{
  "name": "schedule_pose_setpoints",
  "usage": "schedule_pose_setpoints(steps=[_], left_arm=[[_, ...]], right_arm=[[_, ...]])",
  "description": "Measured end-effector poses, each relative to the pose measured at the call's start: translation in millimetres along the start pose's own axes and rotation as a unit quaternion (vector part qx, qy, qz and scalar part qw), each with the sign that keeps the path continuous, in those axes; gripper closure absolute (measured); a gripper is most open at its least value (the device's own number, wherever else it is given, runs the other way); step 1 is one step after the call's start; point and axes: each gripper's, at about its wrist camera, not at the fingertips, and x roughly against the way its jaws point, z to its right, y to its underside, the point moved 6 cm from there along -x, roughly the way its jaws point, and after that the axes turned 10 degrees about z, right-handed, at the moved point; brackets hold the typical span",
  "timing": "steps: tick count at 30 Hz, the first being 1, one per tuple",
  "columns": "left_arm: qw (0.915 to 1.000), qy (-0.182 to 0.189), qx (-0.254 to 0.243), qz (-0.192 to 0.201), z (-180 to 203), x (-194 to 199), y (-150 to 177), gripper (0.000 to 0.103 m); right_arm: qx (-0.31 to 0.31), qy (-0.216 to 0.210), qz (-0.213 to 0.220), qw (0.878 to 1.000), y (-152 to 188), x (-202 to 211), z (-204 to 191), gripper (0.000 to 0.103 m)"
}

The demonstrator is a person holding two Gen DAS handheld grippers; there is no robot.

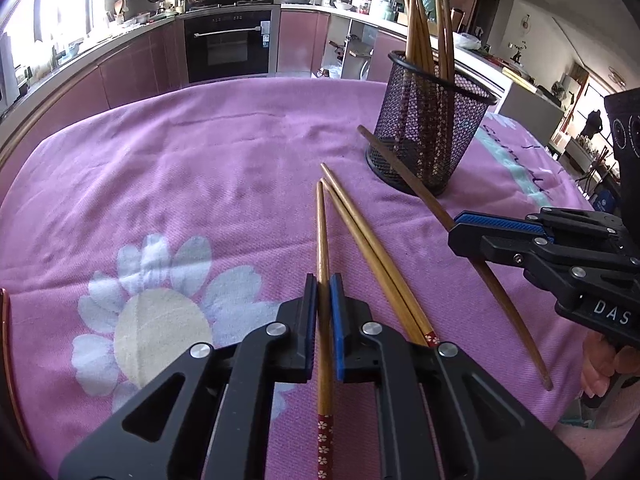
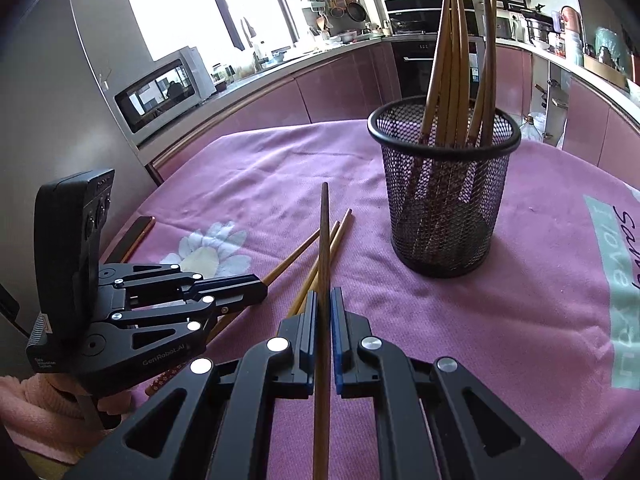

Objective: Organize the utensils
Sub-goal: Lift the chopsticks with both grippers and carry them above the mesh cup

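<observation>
My left gripper (image 1: 324,286) is shut on a light wooden chopstick (image 1: 322,236) with a red patterned end, low over the pink cloth. My right gripper (image 2: 325,300) is shut on a darker chopstick (image 2: 325,232), its tip pointing toward the black mesh holder (image 2: 442,196). The holder stands upright with several chopsticks (image 2: 452,64) in it. In the left wrist view the right gripper (image 1: 464,228) grips the dark chopstick (image 1: 404,172) in front of the holder (image 1: 428,128). Two more chopsticks (image 1: 368,248) lie together on the cloth between the grippers.
The table is covered by a pink cloth (image 1: 200,168) with a white flower print (image 1: 148,312). A dark flat object (image 2: 134,236) lies at the table's left edge. Kitchen counters, an oven (image 1: 230,44) and a microwave (image 2: 164,92) stand behind the table.
</observation>
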Motion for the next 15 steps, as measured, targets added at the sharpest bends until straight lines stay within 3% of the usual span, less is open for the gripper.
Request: schedule_pose_setpoints(steps=[6,15], left_arm=[[0.9986,0.039,0.019,0.028,1,26,-16,0.095],[0.9902,0.112,0.044,0.072,7,64,-47,0.095]], right_arm=[[-0.005,-0.013,0.019,1.0,-9,12,-1,0.097],[-0.011,-0.019,0.069,0.997,-32,43,4,0.097]])
